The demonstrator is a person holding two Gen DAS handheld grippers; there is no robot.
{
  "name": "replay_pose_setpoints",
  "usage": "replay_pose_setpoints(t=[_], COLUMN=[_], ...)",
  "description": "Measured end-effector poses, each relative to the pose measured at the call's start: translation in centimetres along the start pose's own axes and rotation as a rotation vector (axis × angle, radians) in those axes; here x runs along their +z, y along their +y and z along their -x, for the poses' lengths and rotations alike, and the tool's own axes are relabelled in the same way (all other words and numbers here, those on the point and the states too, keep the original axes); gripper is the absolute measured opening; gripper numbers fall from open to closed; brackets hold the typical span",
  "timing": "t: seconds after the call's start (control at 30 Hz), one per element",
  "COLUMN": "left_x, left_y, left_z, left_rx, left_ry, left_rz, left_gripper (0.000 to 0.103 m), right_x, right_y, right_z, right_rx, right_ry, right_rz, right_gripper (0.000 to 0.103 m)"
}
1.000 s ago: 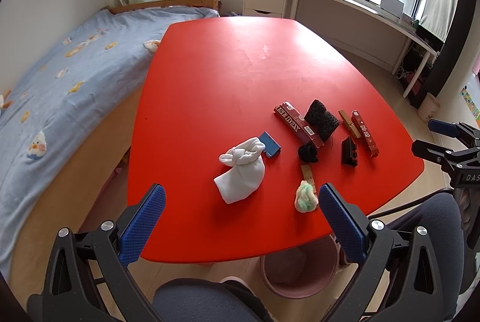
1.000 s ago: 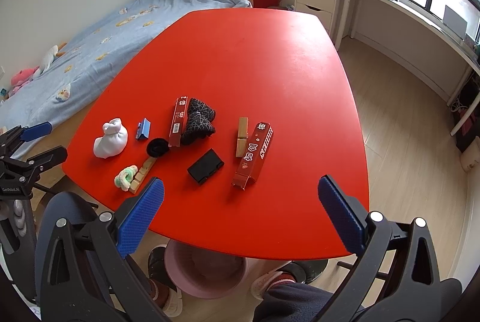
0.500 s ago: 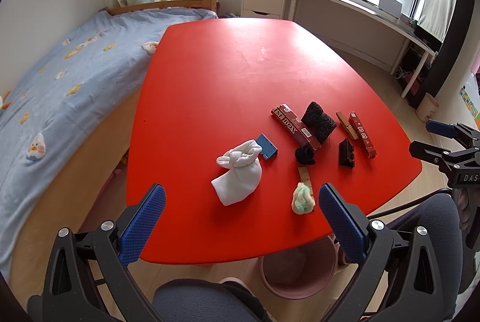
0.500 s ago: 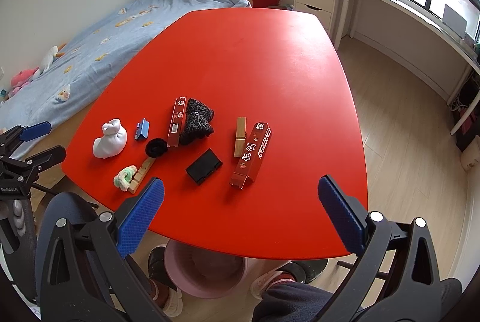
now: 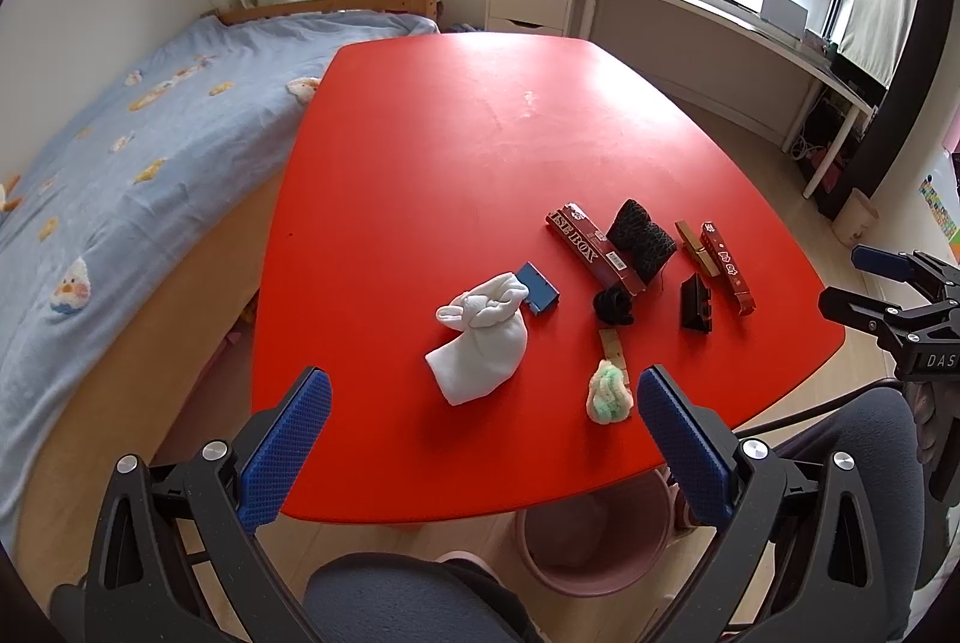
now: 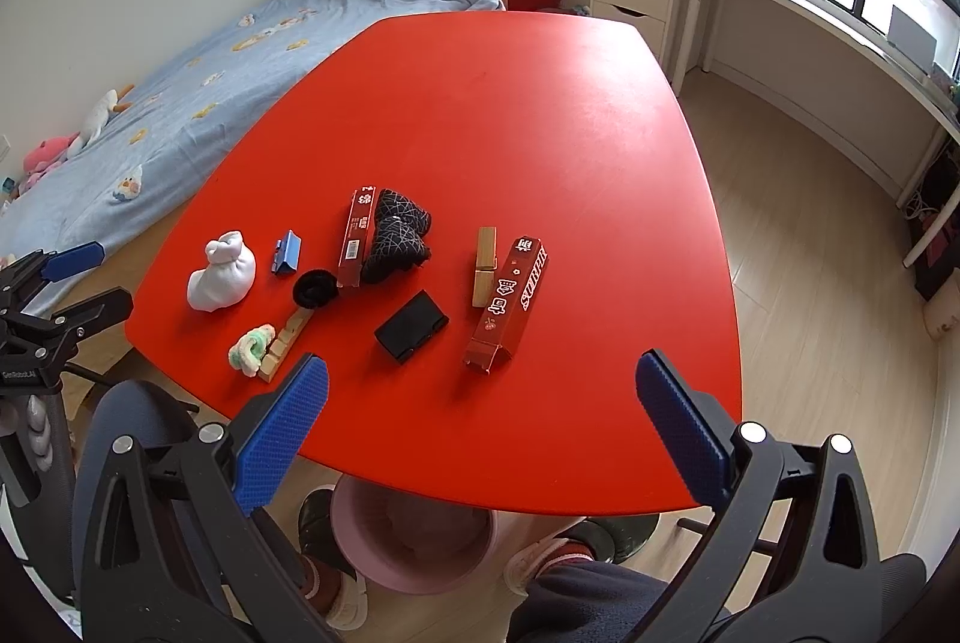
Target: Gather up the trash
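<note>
Both grippers hover off the near edge of the red table (image 5: 468,151), jaws wide apart, nothing between them. Left gripper (image 5: 480,439) faces the white knotted bundle (image 5: 480,337); right gripper (image 6: 483,418) faces the long red carton (image 6: 510,301).

Trash sits in a cluster on the near part of the table. From the left side: white bundle, small blue box (image 5: 538,287) just beside it, black ring-like piece (image 5: 612,307) (could be a scrunchie, hard to tell), green-white fluffy wad (image 5: 609,394) touching a wooden clothespin (image 6: 288,337). Further in: dark red "BOX" carton (image 5: 594,250) lying flat with a black patterned sock roll (image 6: 396,235) against it. Right of those: small black box (image 6: 412,325), second wooden clothespin (image 6: 485,265) just beside the long red carton.

Pink bin (image 6: 414,541) stands on the floor under the near table edge, between the person's feet. Blue-covered bed (image 5: 120,151) runs along the table's left side.
</note>
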State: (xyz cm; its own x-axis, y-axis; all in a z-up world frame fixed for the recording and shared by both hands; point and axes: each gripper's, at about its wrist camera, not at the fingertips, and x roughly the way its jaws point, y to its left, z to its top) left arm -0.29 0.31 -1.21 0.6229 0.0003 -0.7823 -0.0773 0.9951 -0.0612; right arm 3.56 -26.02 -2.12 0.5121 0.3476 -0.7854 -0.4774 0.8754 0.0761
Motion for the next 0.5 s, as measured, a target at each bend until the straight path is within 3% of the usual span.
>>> replay_pose_setpoints(t=[0.5], left_x=[0.36], left_y=[0.12], left_z=[-1.03], left_rx=[-0.007], left_ry=[0.024], left_rz=[0.004], left_gripper=[0.098], right_x=[0.07], right_y=[-0.52], right_z=[-0.95], right_rx=[0.001], right_ry=[0.016], right_rz=[-0.017], right_gripper=[0.1])
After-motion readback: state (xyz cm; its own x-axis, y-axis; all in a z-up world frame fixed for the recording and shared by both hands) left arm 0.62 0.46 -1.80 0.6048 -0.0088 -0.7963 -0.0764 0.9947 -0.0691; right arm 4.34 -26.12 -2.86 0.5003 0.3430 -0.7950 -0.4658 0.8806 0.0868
